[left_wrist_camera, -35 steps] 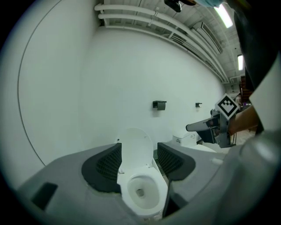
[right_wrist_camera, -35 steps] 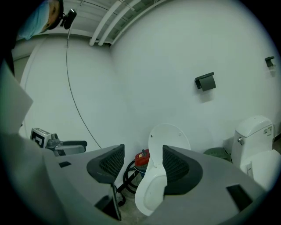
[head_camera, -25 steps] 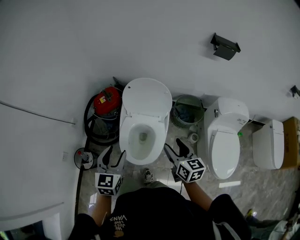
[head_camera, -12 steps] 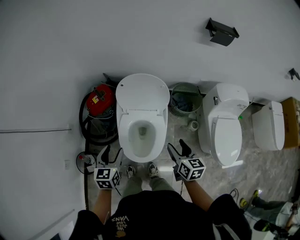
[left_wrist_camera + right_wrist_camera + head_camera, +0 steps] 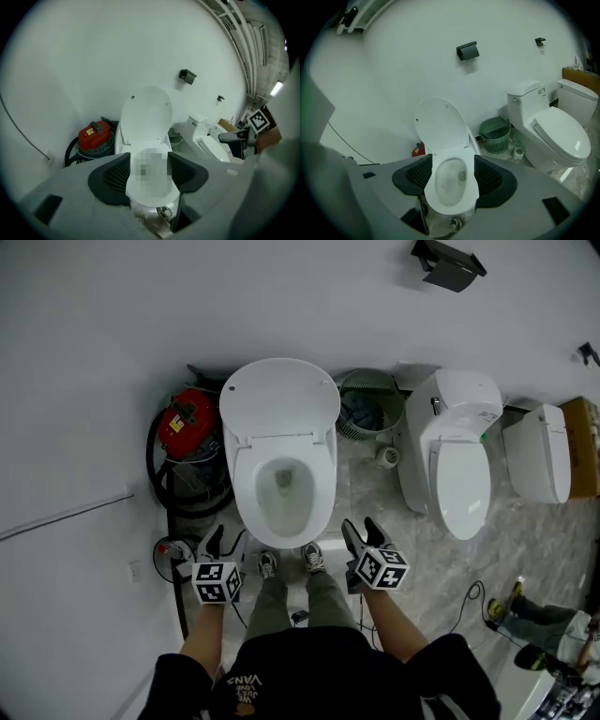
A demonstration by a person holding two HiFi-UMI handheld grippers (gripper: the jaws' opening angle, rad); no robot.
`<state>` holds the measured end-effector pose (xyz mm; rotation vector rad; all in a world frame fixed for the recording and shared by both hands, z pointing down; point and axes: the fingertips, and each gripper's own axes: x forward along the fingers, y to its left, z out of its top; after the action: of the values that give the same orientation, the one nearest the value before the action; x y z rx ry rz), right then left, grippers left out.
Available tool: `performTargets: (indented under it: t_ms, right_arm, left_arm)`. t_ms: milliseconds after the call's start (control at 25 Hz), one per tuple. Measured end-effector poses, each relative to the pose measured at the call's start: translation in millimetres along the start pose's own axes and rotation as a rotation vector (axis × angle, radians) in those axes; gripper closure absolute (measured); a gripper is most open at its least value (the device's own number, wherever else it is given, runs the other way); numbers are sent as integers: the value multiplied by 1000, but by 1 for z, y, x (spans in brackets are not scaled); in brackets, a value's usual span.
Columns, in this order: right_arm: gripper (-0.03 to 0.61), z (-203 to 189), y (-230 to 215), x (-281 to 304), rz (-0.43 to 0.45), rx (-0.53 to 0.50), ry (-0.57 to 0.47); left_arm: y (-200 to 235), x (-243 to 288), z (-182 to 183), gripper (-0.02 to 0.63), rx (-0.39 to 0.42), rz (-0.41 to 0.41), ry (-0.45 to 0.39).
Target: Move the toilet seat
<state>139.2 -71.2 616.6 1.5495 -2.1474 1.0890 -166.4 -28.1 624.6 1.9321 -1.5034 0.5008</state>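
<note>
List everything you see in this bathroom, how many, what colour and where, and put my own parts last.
open toilet: one, white, centre, lid raised
closed toilet: one, white, to its right
third fixture: one, white, further right
basket: one, green, floor between the two toilets
vacuum cleaner: one, red, left of open toilet
wall holder: one, black, upper right wall
box: one, brown, far right edge
shoes: two, dark, before the open toilet
left gripper: one, grey-black, open, empty, front left of open toilet
right gripper: one, grey-black, open, empty, front right of open toilet
</note>
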Motion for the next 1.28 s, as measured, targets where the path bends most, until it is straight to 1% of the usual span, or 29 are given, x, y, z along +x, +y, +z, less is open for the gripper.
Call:
performTargets:
  t_ms: [120,240,400,480,640,800,960,1040,1120,1280]
  right_arm:
    - [313,-26,-7,11,-33,-20,36]
    - [306,-51,-17,23,-76,-12,83]
    - [299,-93,-39,36,-155,51,152]
    - [295,-115,-48,40,-178,82,187]
    - [288,-154,-59,49,-193,110,252]
    - [287,-185,-71,56,-218,168,295]
    - [278,-205,-81,67,-224,185,327]
    - [275,-213,-85,75,-220,195,338]
    - [270,-222,-89,84,-217,207,355]
    - [270,-239,-95,101,-186,283,383]
  left_arm:
    - [17,14,-25,382,-19,6,61]
    - [32,28,-52,382,-44,14,135]
    - [41,44,-84,382,-84,21,213]
    - [42,52,-101,379,-117,21,245]
    - [47,68,-134,375,-234,30,292]
    - [42,83,-165,352,-296,-2,351]
    - [35,98,-192,274,-378,-42,411]
    - [35,106,-201,252,-421,-45,418]
    - [38,114,-207,244,-454,-40,416]
    - [44,131,-222,232,-500,-43,416]
